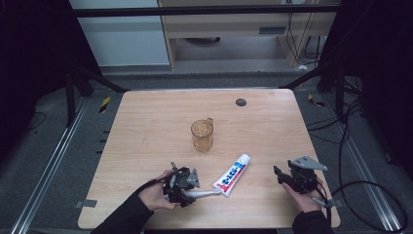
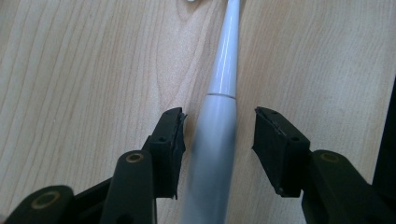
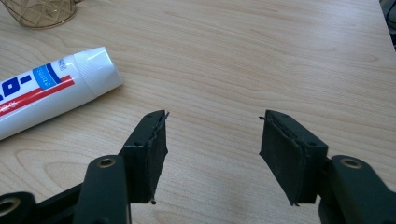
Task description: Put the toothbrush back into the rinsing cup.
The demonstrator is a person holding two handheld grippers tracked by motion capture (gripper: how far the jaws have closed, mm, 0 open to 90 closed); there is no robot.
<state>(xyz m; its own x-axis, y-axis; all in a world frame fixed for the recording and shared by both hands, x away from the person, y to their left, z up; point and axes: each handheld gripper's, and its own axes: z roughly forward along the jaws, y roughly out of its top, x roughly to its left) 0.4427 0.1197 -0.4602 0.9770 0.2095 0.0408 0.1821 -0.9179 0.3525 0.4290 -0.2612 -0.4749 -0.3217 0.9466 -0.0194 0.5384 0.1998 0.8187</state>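
Cup [image 1: 202,135] stands upright on table [image 1: 146,122], apparently empty.

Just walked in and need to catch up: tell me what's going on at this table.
A person holds a two-jaw gripper in each hand over a light wooden table. The left gripper straddles the handle of a grey-and-white toothbrush lying on the wood; the pads are not pressing on it yet. The right gripper is open over bare wood. A white, red and blue toothpaste tube and a clear amber plastic cup lie nearby.
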